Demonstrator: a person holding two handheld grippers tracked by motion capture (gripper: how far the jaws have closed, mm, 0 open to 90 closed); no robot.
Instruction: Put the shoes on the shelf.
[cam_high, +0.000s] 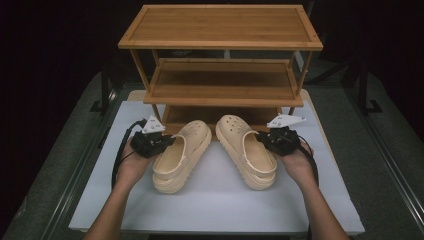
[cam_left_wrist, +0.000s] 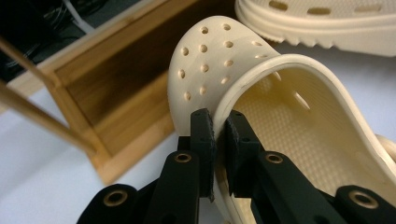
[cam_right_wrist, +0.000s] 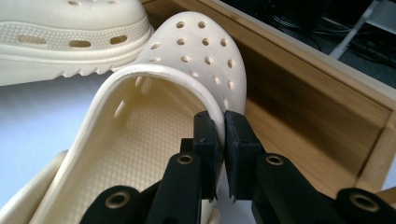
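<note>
Fingers (cam_left_wrist: 204, 135) of both grippers pinch a cream clog each.
Left gripper (cam_high: 161, 142) clamps the left clog's (cam_high: 181, 152) outer rim, right gripper (cam_high: 272, 138) the right clog's (cam_high: 245, 150); both clogs sit near the white board's (cam_high: 215, 205) far edge, before the wooden rack (cam_high: 220, 40).

The right gripper (cam_right_wrist: 220, 128) is pinching the rim of a cream clog (cam_right_wrist: 187, 60), beside a wooden shelf (cam_right_wrist: 303, 98) and another clog (cam_right_wrist: 70, 32).
</note>
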